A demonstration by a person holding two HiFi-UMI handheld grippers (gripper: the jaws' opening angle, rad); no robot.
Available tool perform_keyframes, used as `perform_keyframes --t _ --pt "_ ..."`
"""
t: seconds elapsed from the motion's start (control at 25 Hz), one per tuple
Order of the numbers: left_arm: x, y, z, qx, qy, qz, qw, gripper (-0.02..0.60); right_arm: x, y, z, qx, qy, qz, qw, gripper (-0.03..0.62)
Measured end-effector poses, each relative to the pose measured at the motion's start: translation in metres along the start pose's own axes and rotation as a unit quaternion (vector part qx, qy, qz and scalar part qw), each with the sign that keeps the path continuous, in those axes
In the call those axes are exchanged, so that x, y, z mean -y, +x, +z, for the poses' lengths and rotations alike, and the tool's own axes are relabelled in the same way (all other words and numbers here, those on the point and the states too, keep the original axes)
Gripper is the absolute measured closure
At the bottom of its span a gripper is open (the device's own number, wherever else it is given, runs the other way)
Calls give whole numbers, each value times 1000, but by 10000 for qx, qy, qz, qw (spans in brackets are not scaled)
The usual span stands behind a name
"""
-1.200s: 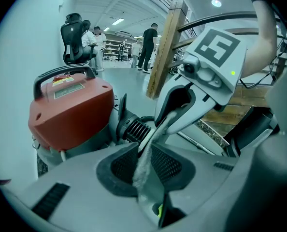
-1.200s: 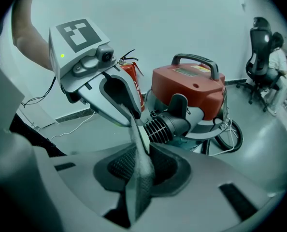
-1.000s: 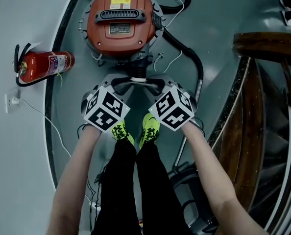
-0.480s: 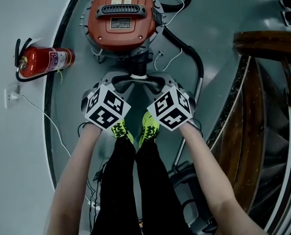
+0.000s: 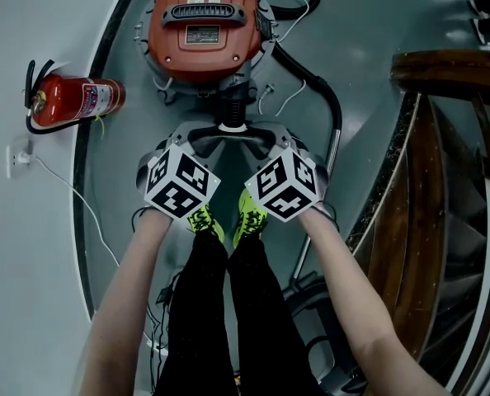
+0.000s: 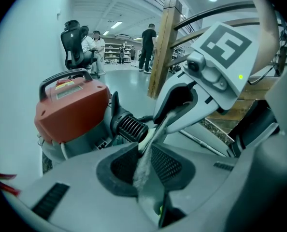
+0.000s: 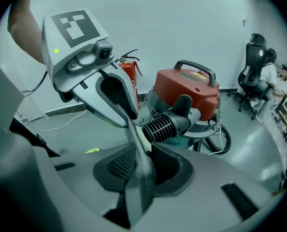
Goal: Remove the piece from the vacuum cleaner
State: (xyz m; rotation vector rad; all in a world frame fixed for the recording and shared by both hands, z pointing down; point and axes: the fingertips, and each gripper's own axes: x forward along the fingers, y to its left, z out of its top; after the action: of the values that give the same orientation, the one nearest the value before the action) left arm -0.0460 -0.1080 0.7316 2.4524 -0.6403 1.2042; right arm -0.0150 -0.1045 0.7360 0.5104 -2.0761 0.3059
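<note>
My left gripper (image 5: 218, 139) and right gripper (image 5: 247, 139) are both clamped on the pale piece (image 5: 231, 126). It sits at the ribbed cuff (image 5: 233, 104), near side of the red vacuum cleaner (image 5: 204, 31).

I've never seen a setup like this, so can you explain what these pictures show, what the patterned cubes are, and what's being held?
A person holds a hand tool with two pinching jaws in each hand; the patterned cubes are part of those tools. One picture comes from a camera on the person's head, looking down; the other two come from cameras riding on each tool. On the floor are a red vacuum cleaner, its black hose and a fire extinguisher lying on its side. The left gripper and right gripper both seem to pinch the pale piece at the ribbed hose end.
</note>
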Motion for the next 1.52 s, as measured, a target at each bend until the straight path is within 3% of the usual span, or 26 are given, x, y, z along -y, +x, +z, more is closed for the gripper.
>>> perform_keyframes --t 0.32,0.52,0.84,1.52 --pt "6 2 -5 86 18 57 9999 494 -4 1 -5 98 -28 -267 9996 507" --pt "21 0 -19 40 216 39 9998 503 -23 2 -15 68 -70 -130 9999 514" --pt "37 -2 -33 -56 97 -110 9999 505 -43 4 -25 -1 131 155 9998 513" --pt "51 -18 -36 -72 -54 -60 9999 506 -57 -10 -22 -5 -4 203 9998 513"
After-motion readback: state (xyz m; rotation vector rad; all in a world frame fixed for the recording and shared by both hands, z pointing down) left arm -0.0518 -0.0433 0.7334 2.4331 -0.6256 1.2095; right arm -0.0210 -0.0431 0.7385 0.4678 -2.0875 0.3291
